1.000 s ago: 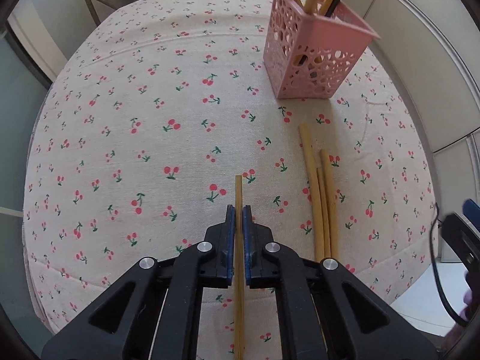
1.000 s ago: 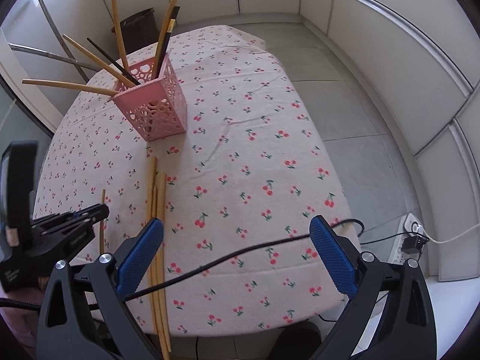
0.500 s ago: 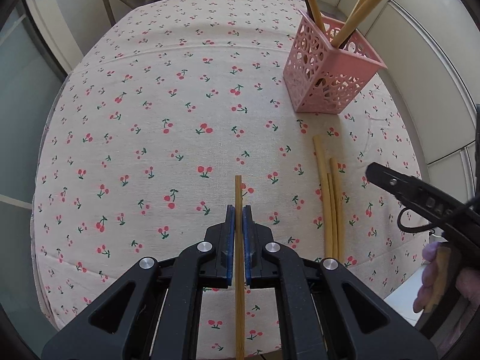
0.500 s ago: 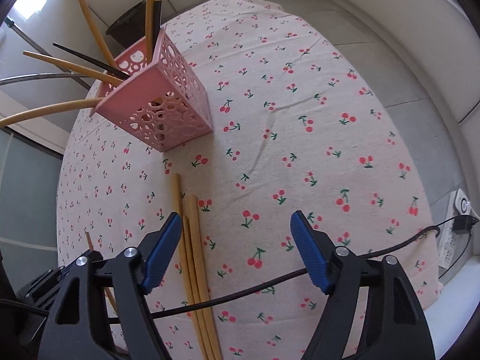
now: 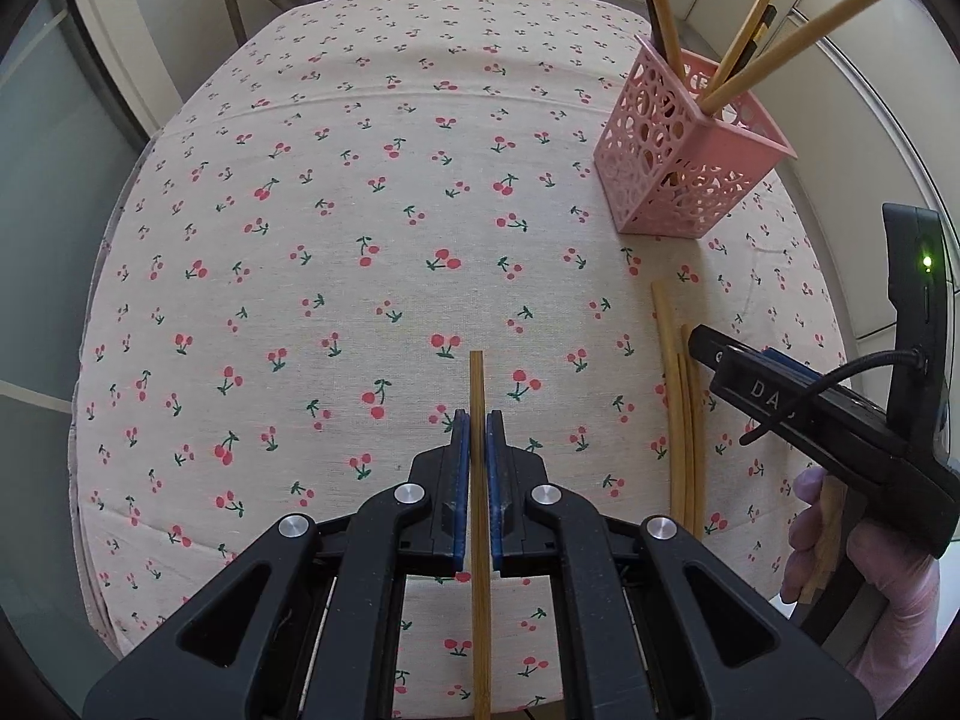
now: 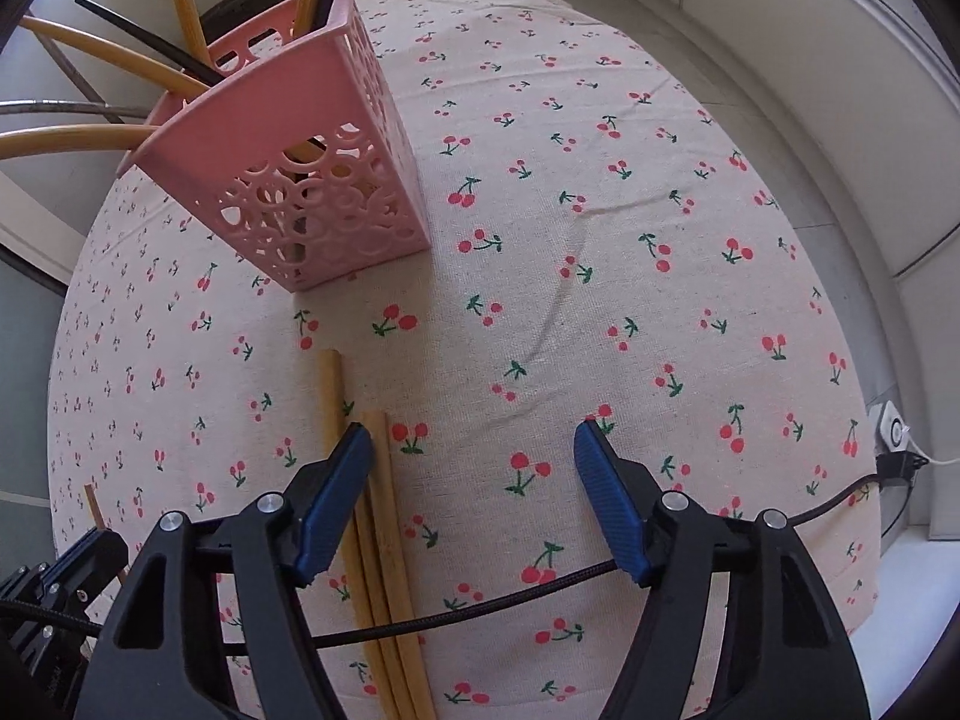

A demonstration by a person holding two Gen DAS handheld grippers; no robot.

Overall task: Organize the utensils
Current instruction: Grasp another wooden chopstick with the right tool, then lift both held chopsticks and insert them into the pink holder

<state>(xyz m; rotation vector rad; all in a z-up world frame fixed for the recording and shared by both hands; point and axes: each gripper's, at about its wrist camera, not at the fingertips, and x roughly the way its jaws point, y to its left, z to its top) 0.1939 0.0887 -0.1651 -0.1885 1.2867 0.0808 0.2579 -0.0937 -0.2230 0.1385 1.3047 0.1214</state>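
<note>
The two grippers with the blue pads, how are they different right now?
The left gripper is shut on one thin bamboo chopstick, but the right gripper is wide open and holds nothing. The left gripper is over bare cherry-print tablecloth, while the right gripper is over the loose bamboo chopsticks lying near the pink cut-out holder. Both have black arms and blue pads.

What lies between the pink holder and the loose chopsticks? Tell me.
Only bare cherry-print cloth separates the pink holder from the loose chopsticks, as the right wrist view shows.
</note>
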